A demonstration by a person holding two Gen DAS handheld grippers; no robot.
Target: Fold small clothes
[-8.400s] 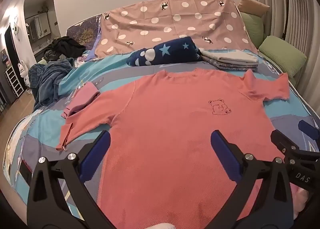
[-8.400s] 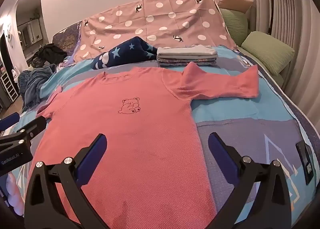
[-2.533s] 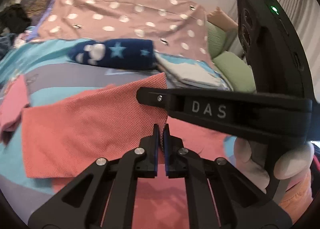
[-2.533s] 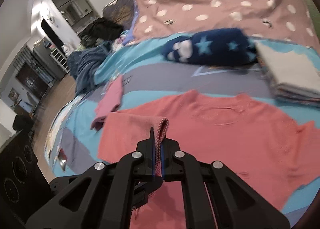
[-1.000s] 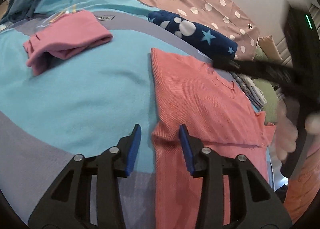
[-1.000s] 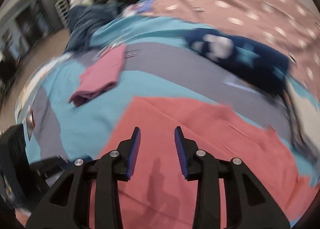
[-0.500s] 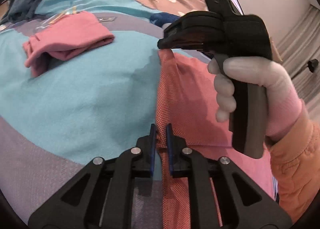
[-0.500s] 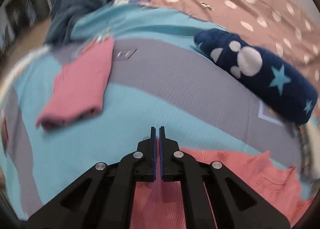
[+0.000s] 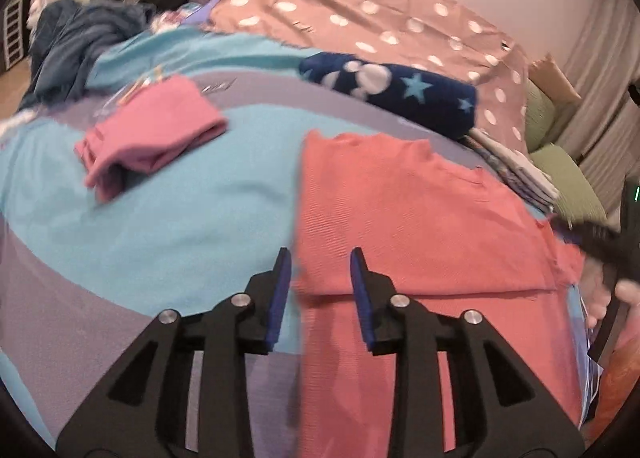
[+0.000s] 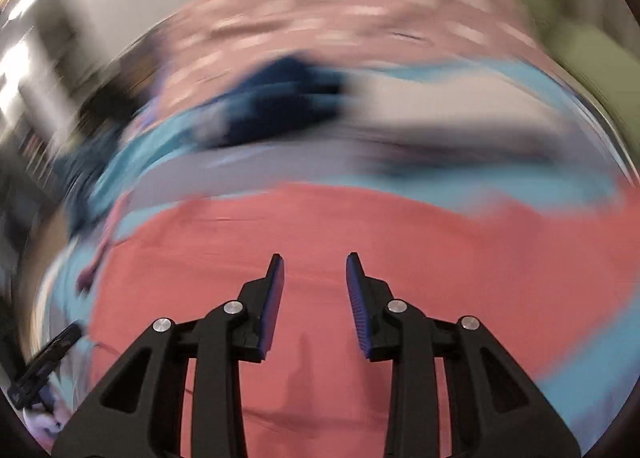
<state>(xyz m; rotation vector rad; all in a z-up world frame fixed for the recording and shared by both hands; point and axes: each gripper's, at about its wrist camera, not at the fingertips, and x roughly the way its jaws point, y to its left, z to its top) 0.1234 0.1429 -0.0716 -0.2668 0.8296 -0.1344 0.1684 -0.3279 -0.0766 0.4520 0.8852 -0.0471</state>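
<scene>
**Coral shirt part-folded on bed; both tools empty**

The coral T-shirt (image 9: 408, 218) lies flat on the bed (image 9: 168, 218), right of centre in the left wrist view. Its left side is folded inward, giving a straight vertical edge on that side, and a horizontal fold line crosses the shirt near the tool.

The left tool (image 9: 318, 282) hangs just above the shirt's left folded edge. Its jaws have just been opening and now stand partly apart; the blue pads grip nothing, though the cloth edge shows in the gap below them.

The right tool (image 10: 314, 298) is over the same shirt (image 10: 360, 238) (this view is heavily blurred). Its jaws have likewise just been opening, stand partly apart, and hold nothing.

Other items on the bed: a folded pink garment (image 9: 148, 134) well to the left of the shirt; a navy star-print roll (image 9: 392, 94) at the far side; a stack of folded clothes (image 9: 516, 170) at the far right, beside green pillows (image 9: 568, 174).
</scene>
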